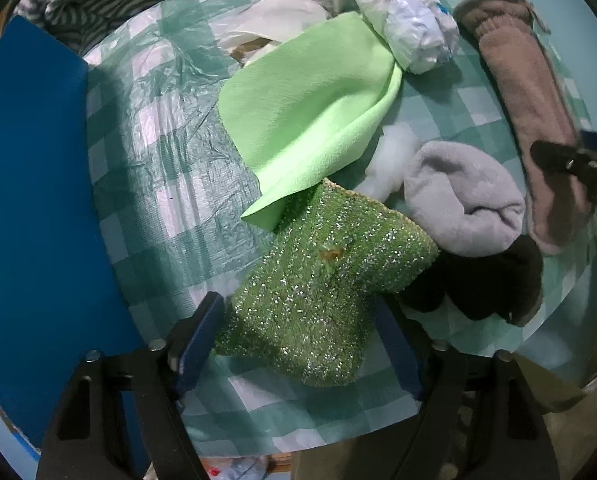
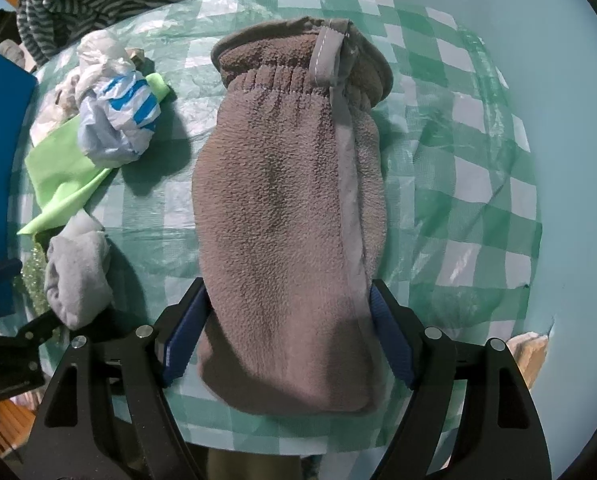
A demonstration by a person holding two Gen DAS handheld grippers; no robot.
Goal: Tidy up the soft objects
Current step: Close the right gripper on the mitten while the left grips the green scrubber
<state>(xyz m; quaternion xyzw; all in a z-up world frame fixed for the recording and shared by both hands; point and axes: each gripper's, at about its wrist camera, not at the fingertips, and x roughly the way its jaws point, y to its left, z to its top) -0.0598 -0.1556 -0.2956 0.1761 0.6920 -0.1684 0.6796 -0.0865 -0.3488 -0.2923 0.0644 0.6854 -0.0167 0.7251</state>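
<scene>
Checked tablecloth [image 2: 458,184] under brown mitten [image 2: 282,208]; grey sock [image 2: 78,276]; green cloth [image 1: 306,120]

cloth [image 1: 310,120] overlapping scourer [image 1: 322,280] — sock [image 1: 458,196] right

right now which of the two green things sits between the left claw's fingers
The glittery green scrubbing cloth, sparkly and knitted; the plain light green cloth lies farther off, overlapping its far edge.

Left gripper [image 1: 298,340] spread wide astride glittery green scrubber [image 1: 322,280]; above scrubber, light green cloth [image 1: 310,112]; right of scrubber, grey sock [image 1: 462,200].
</scene>
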